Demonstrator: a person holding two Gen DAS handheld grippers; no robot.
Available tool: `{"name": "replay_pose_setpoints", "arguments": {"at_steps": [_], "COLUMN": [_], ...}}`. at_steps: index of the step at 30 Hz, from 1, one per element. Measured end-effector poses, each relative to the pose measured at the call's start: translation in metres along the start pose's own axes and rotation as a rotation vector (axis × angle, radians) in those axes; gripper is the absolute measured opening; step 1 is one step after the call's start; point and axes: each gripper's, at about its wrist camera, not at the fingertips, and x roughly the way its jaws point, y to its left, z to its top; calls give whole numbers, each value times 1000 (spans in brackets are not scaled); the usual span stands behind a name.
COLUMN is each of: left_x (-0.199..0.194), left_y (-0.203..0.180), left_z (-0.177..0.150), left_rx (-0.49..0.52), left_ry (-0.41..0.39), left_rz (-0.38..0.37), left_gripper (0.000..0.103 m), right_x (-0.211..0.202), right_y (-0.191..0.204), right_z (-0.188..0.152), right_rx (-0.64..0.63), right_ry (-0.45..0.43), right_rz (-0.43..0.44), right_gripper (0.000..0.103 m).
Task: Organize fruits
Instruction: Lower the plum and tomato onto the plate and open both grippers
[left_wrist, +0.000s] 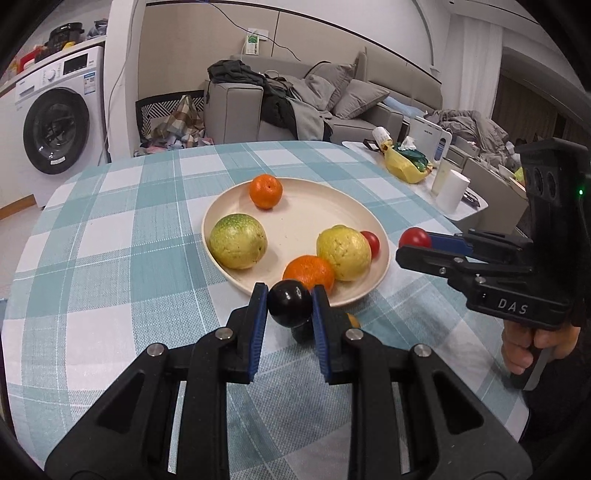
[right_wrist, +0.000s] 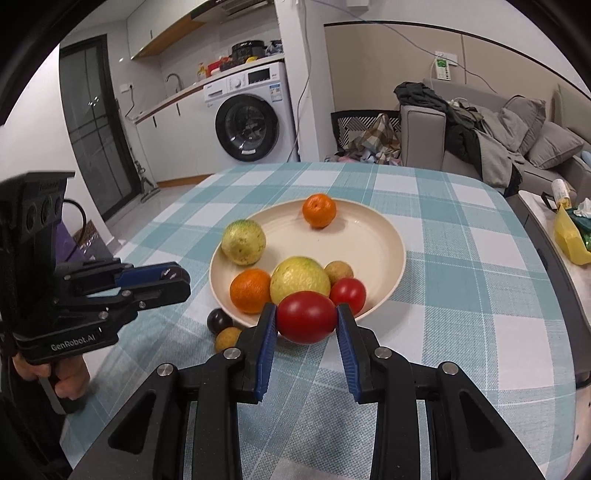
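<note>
Bench (left_wrist: 110, 229) with blue checked cloth, sofa (left_wrist: 354, 99) behind; left tongs (left_wrist: 290, 301) grip a dark fruit (left_wrist: 289, 302), right tongs (right_wrist: 306, 319) a red tomato (right_wrist: 306, 316).

Behind the left fingers (left_wrist: 318, 295), a dark fruit (left_wrist: 302, 332) and a small tan fruit (left_wrist: 352, 320) barely peek out. The right fingers' (right_wrist: 341, 325) red tomato (right_wrist: 306, 316) covers part of the plate (right_wrist: 384, 236) rim.
</note>
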Motion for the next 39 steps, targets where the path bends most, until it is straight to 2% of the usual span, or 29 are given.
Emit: {"name": "replay_pose_setpoints", "arguments": {"at_steps": [5,22,31,39], "left_x": [5,29,49,64], "left_y": [2,-8,-9,-3], "left_z": [6,44,55,52], "left_rx": [-30,-6,3,1], "left_ry": [-18,-79,-74,-64], "left_rz": [5,35,54,84], "left_gripper": [21,21,21,21], "right_x": [-1,10,24,35], "right_y": [-10,-20,-30,-44], "right_z": [5,30,39,38], "right_rx": [51,131,186,233], "right_ry": [-24,-70,-77,-63], "right_rz": [-19,-60,-89,-117], "right_gripper": [33,33,33,33]}}
